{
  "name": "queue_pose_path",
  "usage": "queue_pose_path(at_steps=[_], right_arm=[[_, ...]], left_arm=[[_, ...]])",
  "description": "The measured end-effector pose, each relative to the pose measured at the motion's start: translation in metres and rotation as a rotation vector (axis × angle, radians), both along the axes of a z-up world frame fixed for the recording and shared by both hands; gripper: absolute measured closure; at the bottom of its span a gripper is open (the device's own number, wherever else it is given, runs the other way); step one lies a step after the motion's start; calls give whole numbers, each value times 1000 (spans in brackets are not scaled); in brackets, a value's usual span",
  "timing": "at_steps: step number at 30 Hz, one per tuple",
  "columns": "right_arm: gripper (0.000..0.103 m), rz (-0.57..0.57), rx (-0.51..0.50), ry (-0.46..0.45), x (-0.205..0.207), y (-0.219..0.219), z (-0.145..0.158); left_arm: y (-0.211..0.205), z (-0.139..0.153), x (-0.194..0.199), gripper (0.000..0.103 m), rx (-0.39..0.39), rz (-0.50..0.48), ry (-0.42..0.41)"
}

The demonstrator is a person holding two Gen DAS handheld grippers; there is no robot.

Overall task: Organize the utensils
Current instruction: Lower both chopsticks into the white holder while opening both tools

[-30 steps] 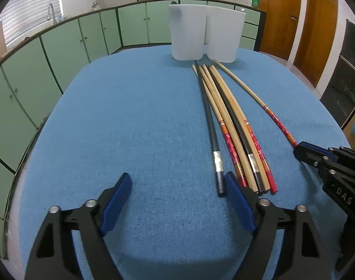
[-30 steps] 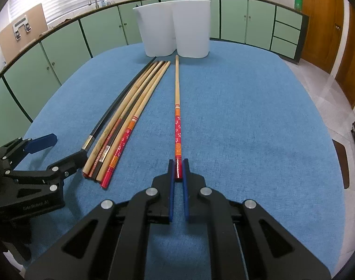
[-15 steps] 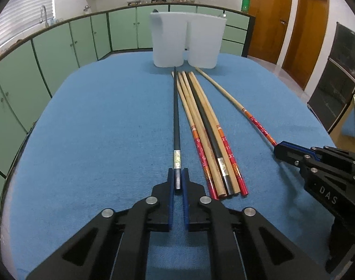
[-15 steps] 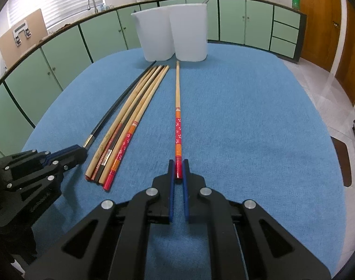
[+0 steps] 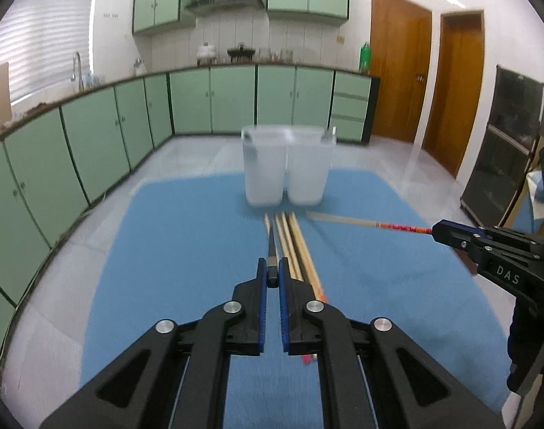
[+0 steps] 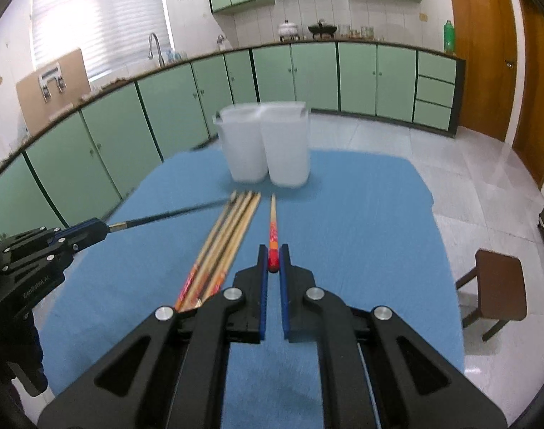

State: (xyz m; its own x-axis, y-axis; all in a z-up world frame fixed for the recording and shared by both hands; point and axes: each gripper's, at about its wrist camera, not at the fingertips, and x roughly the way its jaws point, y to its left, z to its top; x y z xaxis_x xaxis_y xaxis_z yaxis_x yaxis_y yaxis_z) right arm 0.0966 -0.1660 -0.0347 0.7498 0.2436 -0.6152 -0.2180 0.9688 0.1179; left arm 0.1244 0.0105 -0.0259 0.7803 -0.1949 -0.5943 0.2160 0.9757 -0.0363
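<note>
My left tool [image 5: 272, 274] is clamped on the thick end of a black chopstick [image 5: 271, 250], which points straight ahead toward the two white bins [image 5: 286, 171] at the far edge of the bench [image 5: 172, 250]. In the right view that stick [image 6: 164, 216] runs slantwise from the left tool [image 6: 93, 230] toward the tips of the bundle, raised off the blue cloth.

My right tool [image 6: 273, 266] is pinched on the red end of a red-patterned chopstick [image 6: 272, 228]; its pale tip points at the bins [image 6: 266, 146]. From the left view this stick [image 5: 379, 224] stretches sideways out of the right tool [image 5: 438, 232], its tip near the foot of the right-hand bin.

The remaining chopsticks [image 6: 229, 236] lie side by side on the cloth in the middle of the bench, tips toward the bins, just left of the red stick. In the left view they [image 5: 295, 246] sit just right of the black stick, partly hidden beneath my tool.

The bins stand touching each other, upright.
</note>
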Motion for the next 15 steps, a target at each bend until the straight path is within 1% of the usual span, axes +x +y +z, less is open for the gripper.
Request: queue_pose_path(at_steps=[4,7,10,15], right_arm=[[98,22,14,-54,14,-5,33],[98,48,24,-73,28,-7,55],[98,68,-1,-88,47,-2,73],[98,108,-9,-102,76,2,103]], left_arm=[[3,24,13,97,-23,-9,-52],[4,43,26,97,-43,-23,-90],[2,61,43,97,-43,-40,-123],[-3,78,70,97,-65,-71,-140]])
